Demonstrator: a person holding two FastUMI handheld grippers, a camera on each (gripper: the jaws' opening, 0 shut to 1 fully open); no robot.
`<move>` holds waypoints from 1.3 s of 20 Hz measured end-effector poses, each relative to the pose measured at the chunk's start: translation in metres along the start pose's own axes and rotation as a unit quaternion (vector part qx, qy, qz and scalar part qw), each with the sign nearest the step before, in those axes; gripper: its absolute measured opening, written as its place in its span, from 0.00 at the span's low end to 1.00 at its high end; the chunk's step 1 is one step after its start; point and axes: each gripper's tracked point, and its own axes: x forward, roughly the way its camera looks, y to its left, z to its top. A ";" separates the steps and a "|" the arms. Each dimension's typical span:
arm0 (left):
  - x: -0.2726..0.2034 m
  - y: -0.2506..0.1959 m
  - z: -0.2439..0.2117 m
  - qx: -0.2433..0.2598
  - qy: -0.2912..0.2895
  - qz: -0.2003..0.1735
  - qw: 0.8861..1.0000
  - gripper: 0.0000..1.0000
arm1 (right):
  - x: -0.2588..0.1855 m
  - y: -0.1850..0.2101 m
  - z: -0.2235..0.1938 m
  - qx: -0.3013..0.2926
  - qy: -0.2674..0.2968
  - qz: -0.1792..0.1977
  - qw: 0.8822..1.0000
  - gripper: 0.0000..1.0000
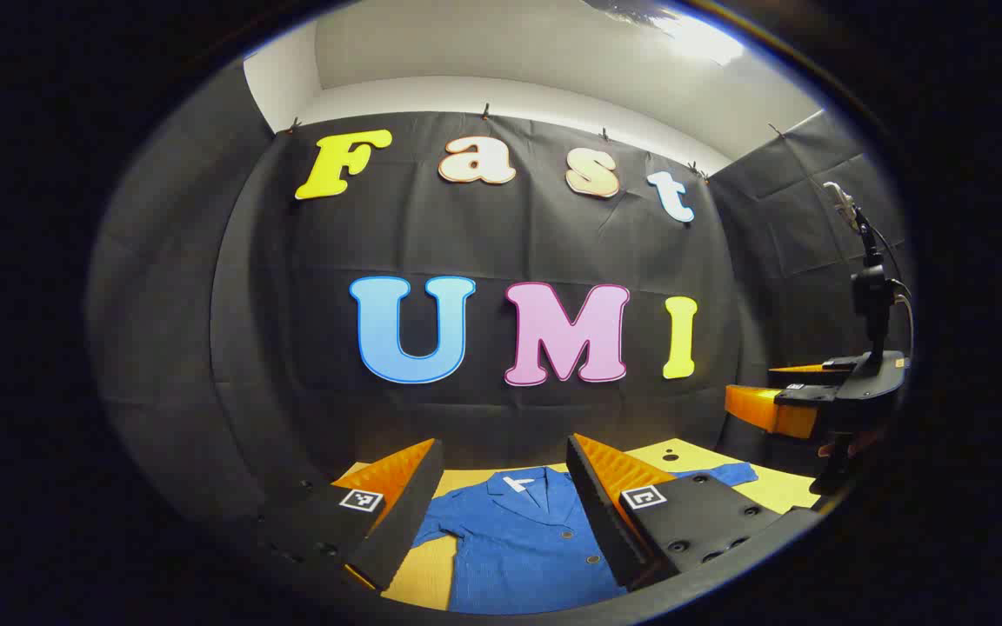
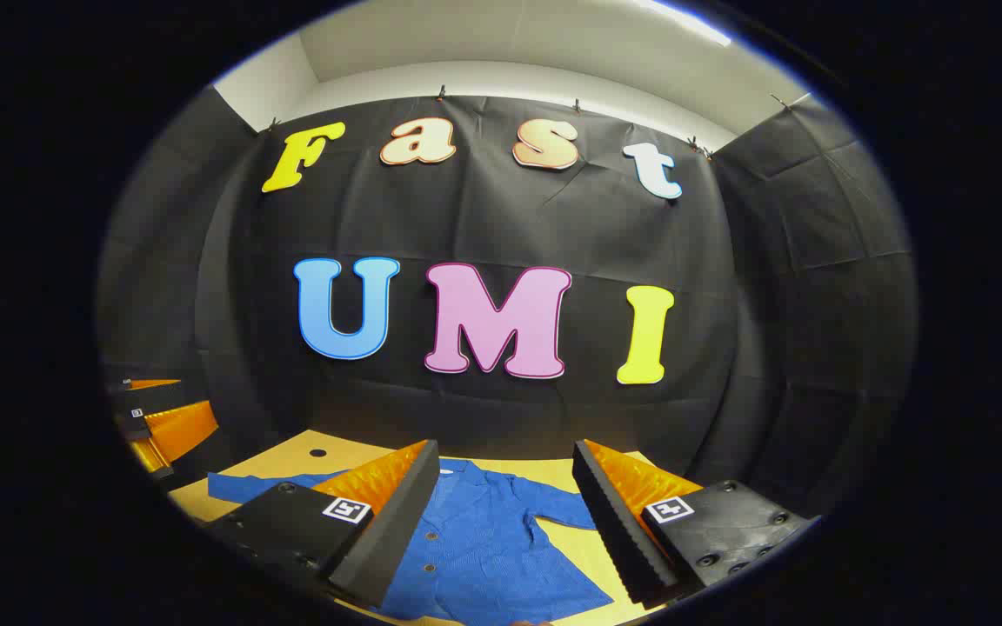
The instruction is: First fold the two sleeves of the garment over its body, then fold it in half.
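Observation:
A blue button-front garment point(image 1: 518, 543) lies flat on the yellow table point(image 1: 784, 487), collar toward the far wall, sleeves spread out to both sides. My left gripper point(image 1: 501, 513) hovers above it, open, with the collar and button row showing between its fingers. In the right gripper view the garment point(image 2: 488, 552) lies below my right gripper point(image 2: 505, 513), which is also open and holds nothing; one sleeve point(image 2: 566, 509) reaches right, the other sleeve point(image 2: 266, 484) reaches left. The right gripper point(image 1: 801, 396) also appears at the right edge of the left gripper view, and the left gripper point(image 2: 157, 422) at the left edge of the right gripper view.
The black cloth wall point(image 1: 501, 261) stands close behind the table's far edge. A small round hole point(image 2: 317, 453) marks the tabletop at the back left. Bare yellow tabletop point(image 2: 584, 539) surrounds the garment.

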 end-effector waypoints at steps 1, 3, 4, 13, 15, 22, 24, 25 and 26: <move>0.000 -0.002 0.001 0.002 0.000 -0.004 1.000 0.81 | -0.001 0.002 0.000 0.003 0.001 0.001 1.000 0.98; 0.000 -0.004 0.003 0.002 -0.002 -0.009 1.000 0.82 | -0.001 0.007 0.003 0.007 0.001 0.006 1.000 0.98; 0.000 -0.005 0.003 0.002 -0.003 -0.010 1.000 0.81 | -0.001 0.010 0.004 0.008 0.001 0.009 1.000 0.98; -0.004 0.001 0.000 0.000 0.002 -0.002 1.000 0.82 | -0.002 0.017 -0.001 0.007 0.007 0.020 1.000 0.98; -0.004 0.003 -0.002 -0.001 0.004 0.001 1.000 0.82 | 0.000 0.018 0.000 0.008 0.008 0.020 1.000 0.98; -0.004 0.004 -0.004 -0.006 0.003 -0.001 1.000 0.81 | 0.006 0.030 0.010 0.006 0.002 0.030 1.000 0.98; -0.005 0.005 -0.005 -0.011 0.005 0.000 1.000 0.82 | 0.010 0.029 0.007 0.000 0.007 0.029 1.000 0.98; -0.004 0.005 -0.007 -0.013 0.007 0.002 1.000 0.82 | 0.014 0.028 0.004 -0.002 0.011 0.029 1.000 0.98; -0.005 0.006 -0.011 -0.016 0.009 0.002 1.000 0.81 | 0.019 0.027 0.000 -0.005 0.018 0.029 0.999 0.98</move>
